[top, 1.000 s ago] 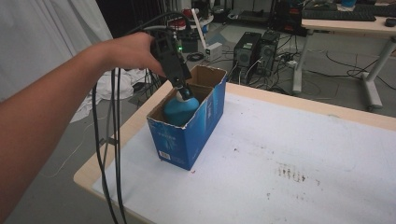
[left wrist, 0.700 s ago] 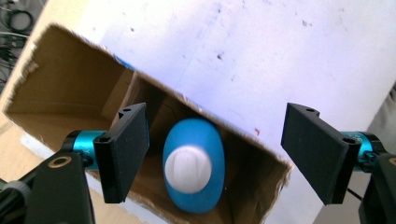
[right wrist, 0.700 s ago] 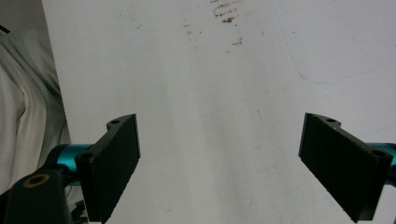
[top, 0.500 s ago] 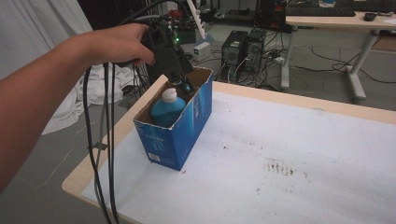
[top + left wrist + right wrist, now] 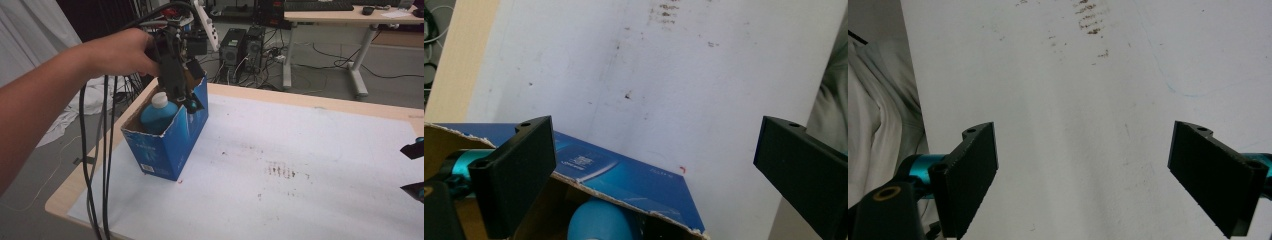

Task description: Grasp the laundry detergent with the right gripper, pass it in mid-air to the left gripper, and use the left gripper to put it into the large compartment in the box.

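The left gripper hangs over one open blue cardboard box, jaws just spread wide, nothing between them. One round blue bottle with a white cap stands inside. The right gripper is released above the white table.

Wood-edged table; stained white sheet; open blue box upright

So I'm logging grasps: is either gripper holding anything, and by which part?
Nothing is held. The left gripper has just opened above the bottle in the box; the right gripper is open over the table.
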